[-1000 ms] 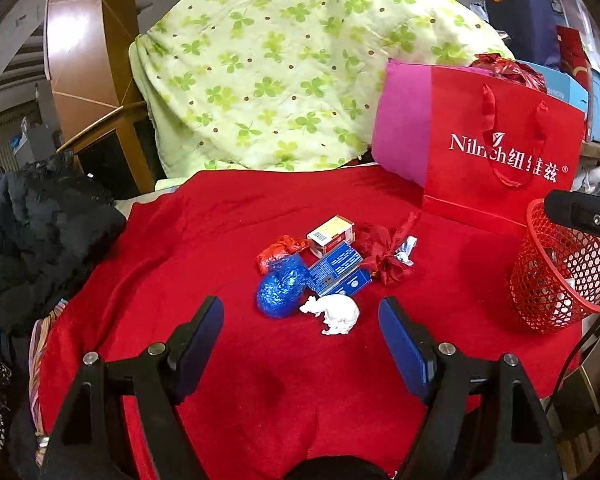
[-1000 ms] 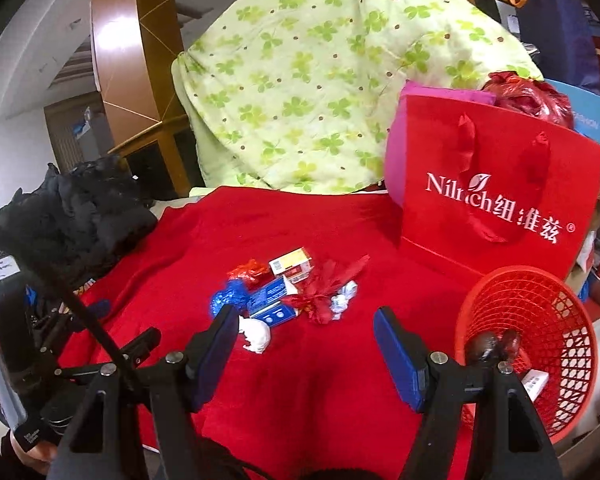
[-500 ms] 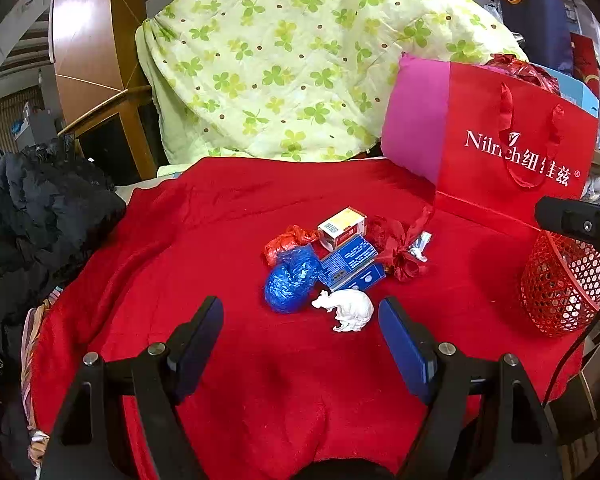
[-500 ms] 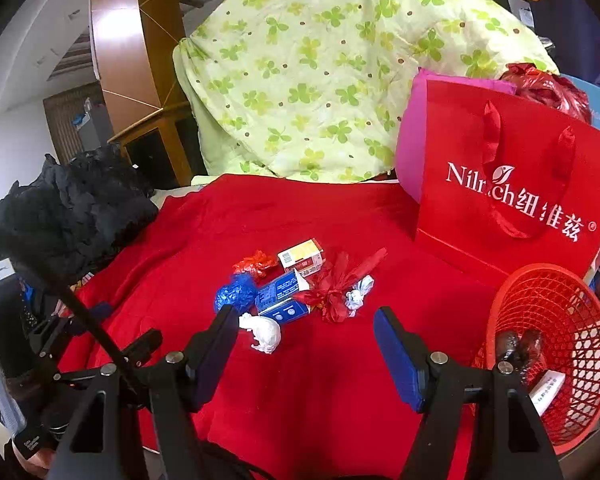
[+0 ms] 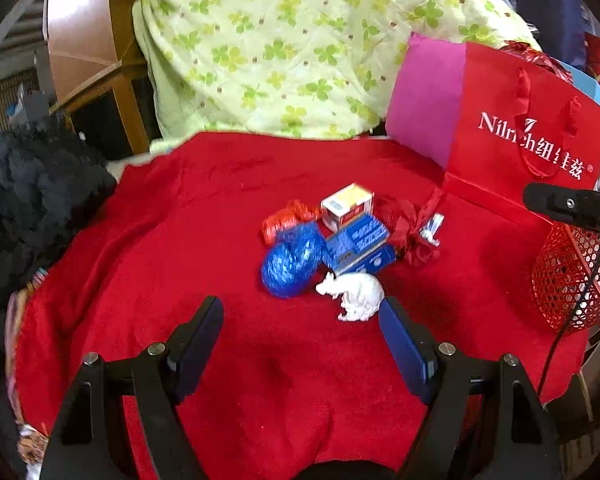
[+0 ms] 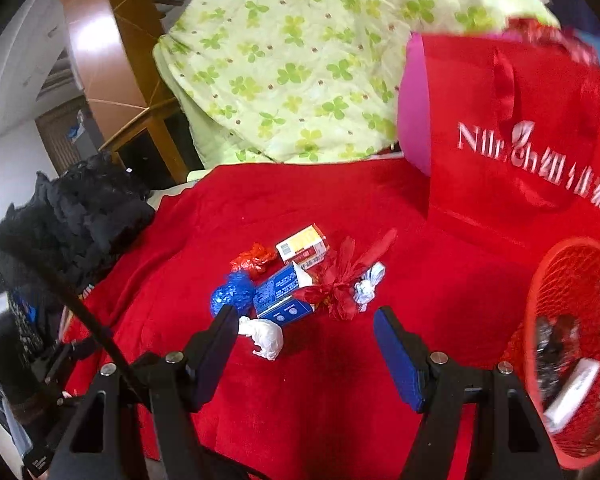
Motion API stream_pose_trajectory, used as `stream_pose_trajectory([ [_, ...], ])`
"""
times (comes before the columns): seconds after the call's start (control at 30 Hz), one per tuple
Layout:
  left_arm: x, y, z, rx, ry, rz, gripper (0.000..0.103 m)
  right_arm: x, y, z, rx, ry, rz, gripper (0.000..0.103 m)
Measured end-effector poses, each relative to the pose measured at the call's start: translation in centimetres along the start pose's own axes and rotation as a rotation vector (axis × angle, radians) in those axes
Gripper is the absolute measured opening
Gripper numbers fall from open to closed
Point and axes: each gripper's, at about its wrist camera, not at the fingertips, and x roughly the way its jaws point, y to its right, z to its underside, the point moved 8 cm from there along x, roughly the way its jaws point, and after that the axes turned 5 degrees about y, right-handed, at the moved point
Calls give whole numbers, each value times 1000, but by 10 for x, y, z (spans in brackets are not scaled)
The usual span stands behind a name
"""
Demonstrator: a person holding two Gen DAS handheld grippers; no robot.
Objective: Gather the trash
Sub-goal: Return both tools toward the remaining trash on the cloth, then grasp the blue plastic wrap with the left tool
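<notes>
A cluster of trash lies mid-table on the red cloth (image 5: 180,240): a crumpled white paper (image 5: 356,295) (image 6: 265,336), a blue foil ball (image 5: 290,264) (image 6: 232,298), a blue carton (image 5: 360,246) (image 6: 282,292), a small white and yellow box (image 5: 346,205) (image 6: 302,246), a red foil wad (image 5: 284,222) (image 6: 250,261) and a red wrapper (image 5: 414,228) (image 6: 342,276). My left gripper (image 5: 300,320) is open and empty just short of the white paper. My right gripper (image 6: 306,328) is open and empty, its left finger beside the white paper. A red mesh basket (image 5: 572,280) (image 6: 572,352) at the right holds some trash.
A red gift bag (image 5: 512,136) (image 6: 520,140) stands at the back right. A green clover-print quilt (image 5: 292,40) is heaped behind the table. Black clothing (image 5: 32,188) is piled at the left edge. A wooden post (image 6: 112,60) rises at the back left.
Both grippers have moved forward and closer to the trash cluster, which now looks larger. The right view has swung left, so the basket sits further to its right edge.
</notes>
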Motion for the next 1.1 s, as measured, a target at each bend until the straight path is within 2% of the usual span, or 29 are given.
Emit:
stream_pose_trajectory([
  [0.13, 28, -20, 20, -41, -74, 10, 80, 42, 32, 7, 154, -57, -24, 73],
  [0.23, 45, -32, 31, -80, -128, 16, 80, 72, 50, 11, 202, -82, -5, 72],
  [0.3, 57, -40, 36, -107, -148, 37, 80, 95, 59, 12, 236, -109, -1, 67],
  [0.47, 95, -61, 37, -177, -194, 66, 80, 144, 67, 19, 317, -191, -28, 63],
  [0.6, 121, -67, 30, -223, -204, 114, 80, 159, 69, 28, 360, -212, -79, 63],
  [0.8, 164, -50, 8, -183, -190, 226, 80, 163, 68, 29, 408, -206, -185, 63],
  [0.93, 188, -40, 5, -180, -219, 301, 80, 169, 69, 23, 392, -196, -165, 63],
  [1.03, 200, -32, 9, -177, -248, 351, 80, 183, 68, 24, 380, -224, -152, 63],
  [1.1, 205, -28, 12, -177, -263, 370, 77, 195, 66, 27, 382, -253, -151, 63],
])
